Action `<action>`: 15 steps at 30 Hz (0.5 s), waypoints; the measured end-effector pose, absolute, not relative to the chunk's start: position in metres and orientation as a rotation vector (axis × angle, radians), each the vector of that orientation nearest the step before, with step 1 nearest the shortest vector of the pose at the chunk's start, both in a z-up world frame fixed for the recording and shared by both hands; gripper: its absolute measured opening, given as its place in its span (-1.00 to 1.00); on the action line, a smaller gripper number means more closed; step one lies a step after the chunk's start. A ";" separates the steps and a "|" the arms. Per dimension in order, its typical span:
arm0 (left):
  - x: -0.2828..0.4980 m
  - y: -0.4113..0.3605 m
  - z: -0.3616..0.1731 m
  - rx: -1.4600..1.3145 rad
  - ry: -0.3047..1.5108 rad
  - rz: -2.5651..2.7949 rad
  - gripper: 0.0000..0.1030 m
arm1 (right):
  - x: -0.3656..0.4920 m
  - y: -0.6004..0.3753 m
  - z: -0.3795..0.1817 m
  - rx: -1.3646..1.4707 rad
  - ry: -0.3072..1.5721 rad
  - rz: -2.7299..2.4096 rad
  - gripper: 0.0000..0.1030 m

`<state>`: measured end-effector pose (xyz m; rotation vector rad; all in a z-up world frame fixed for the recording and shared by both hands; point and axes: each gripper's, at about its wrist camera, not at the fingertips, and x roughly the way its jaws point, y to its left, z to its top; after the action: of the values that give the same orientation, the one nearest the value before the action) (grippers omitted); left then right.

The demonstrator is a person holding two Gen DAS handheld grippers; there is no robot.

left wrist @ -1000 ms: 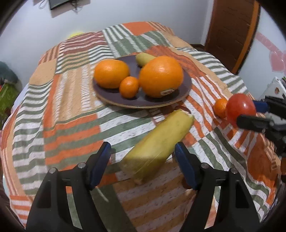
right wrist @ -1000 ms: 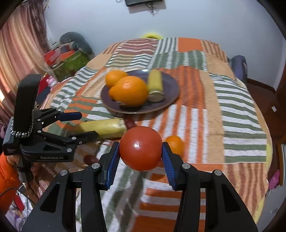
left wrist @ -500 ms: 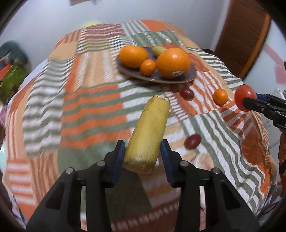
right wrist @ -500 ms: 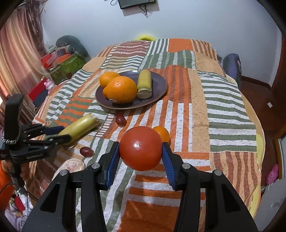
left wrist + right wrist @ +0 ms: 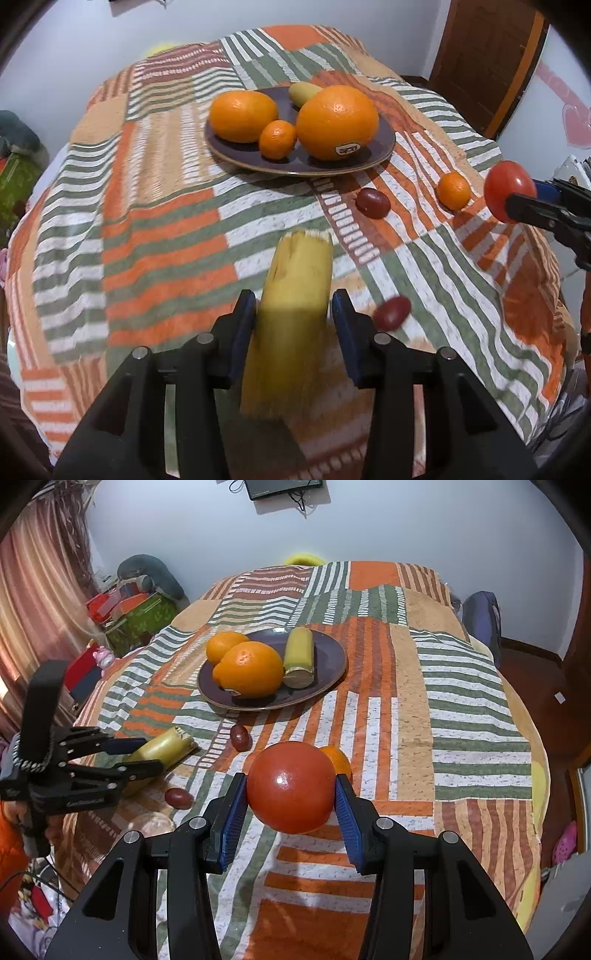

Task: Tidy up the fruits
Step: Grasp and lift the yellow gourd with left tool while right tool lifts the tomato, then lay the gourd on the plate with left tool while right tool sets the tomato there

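Note:
My left gripper (image 5: 293, 325) is shut on a yellow banana piece (image 5: 291, 314) and holds it above the patchwork cloth; it also shows in the right wrist view (image 5: 129, 755). My right gripper (image 5: 291, 805) is shut on a red tomato (image 5: 290, 786), also seen in the left wrist view (image 5: 508, 192). A dark plate (image 5: 384, 147) holds two big oranges (image 5: 338, 122), a small mandarin (image 5: 277, 139) and another banana piece (image 5: 299, 657). A small mandarin (image 5: 453, 191) and two dark red fruits (image 5: 373, 202) lie on the cloth.
The striped patchwork cloth (image 5: 461, 709) covers a round table. Boxes and a grey soft toy (image 5: 147, 579) stand by the curtain at the left. A wooden door (image 5: 487, 55) is behind the table. A seashell (image 5: 151, 821) lies near the table's edge.
My left gripper closed on the banana piece and lifted it off the cloth, then moved nearer the plate. My right gripper keeps the tomato and has pulled back a little.

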<state>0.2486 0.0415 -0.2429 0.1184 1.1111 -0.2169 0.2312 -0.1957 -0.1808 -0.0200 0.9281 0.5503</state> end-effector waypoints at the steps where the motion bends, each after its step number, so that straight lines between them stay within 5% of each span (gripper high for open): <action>1: 0.254 0.041 -0.246 0.110 1.119 -0.220 -0.19 | 0.233 -0.196 -0.181 -0.021 0.929 0.550 -0.16; 15: 0.237 0.062 -0.194 0.007 0.967 -0.167 -0.26 | 0.244 -0.195 -0.164 -0.017 0.880 0.546 -0.16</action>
<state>0.2369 0.0624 -0.1938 0.0069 0.9674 -0.1674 0.2442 -0.1951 -0.1640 -0.0167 0.8796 0.5458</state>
